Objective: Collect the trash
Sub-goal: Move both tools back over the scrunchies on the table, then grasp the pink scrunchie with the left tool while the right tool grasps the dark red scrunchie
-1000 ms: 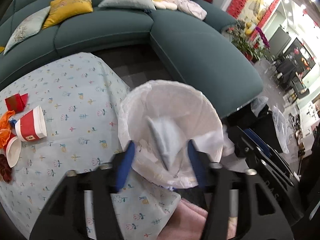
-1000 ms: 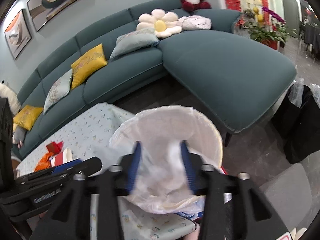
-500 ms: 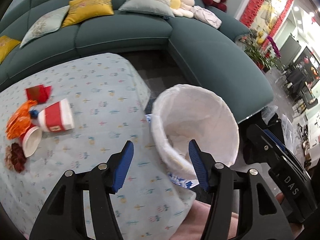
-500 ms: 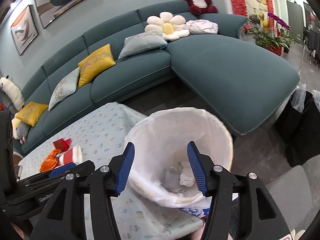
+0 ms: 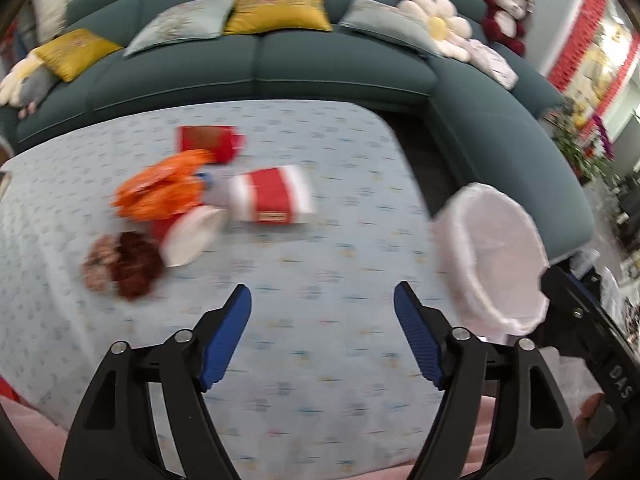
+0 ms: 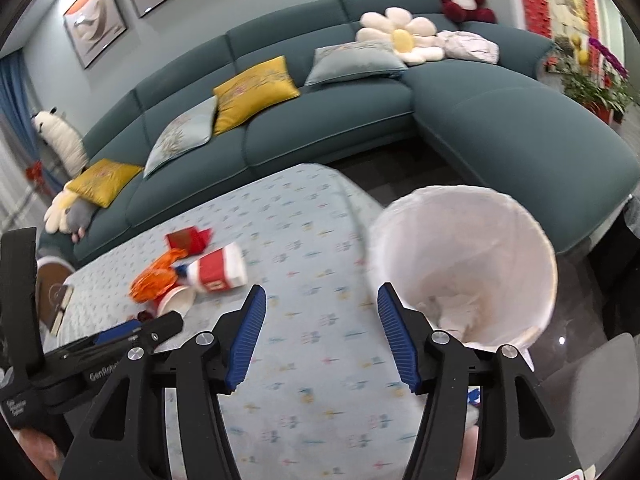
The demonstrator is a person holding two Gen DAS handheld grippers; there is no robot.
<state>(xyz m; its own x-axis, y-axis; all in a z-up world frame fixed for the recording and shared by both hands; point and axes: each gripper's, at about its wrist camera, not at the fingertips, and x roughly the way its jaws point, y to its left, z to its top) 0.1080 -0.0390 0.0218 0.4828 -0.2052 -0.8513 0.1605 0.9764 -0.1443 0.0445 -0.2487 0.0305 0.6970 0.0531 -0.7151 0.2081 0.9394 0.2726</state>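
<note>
A pile of trash lies on the pale patterned tablecloth (image 5: 320, 320): a tipped red-and-white paper cup (image 5: 272, 199), an orange wrapper (image 5: 160, 190), a red packet (image 5: 208, 140), a white bowl-like cup (image 5: 190, 236) and dark red-brown scraps (image 5: 124, 266). The cup also shows in the right wrist view (image 6: 218, 270). A bin with a white liner (image 6: 464, 264) stands at the table's right edge, with crumpled white trash inside. My left gripper (image 5: 322, 300) is open and empty above the cloth. My right gripper (image 6: 320, 300) is open and empty next to the bin.
A teal sectional sofa (image 6: 500, 120) with yellow and grey cushions wraps around the back and right. A brown notebook (image 6: 54, 300) lies at the table's left end. The left gripper's body (image 6: 100, 344) shows low on the left in the right wrist view.
Both grippers dropped white trash into the bin and opened. They have swung left, away from the bin toward the trash pile on the table.
</note>
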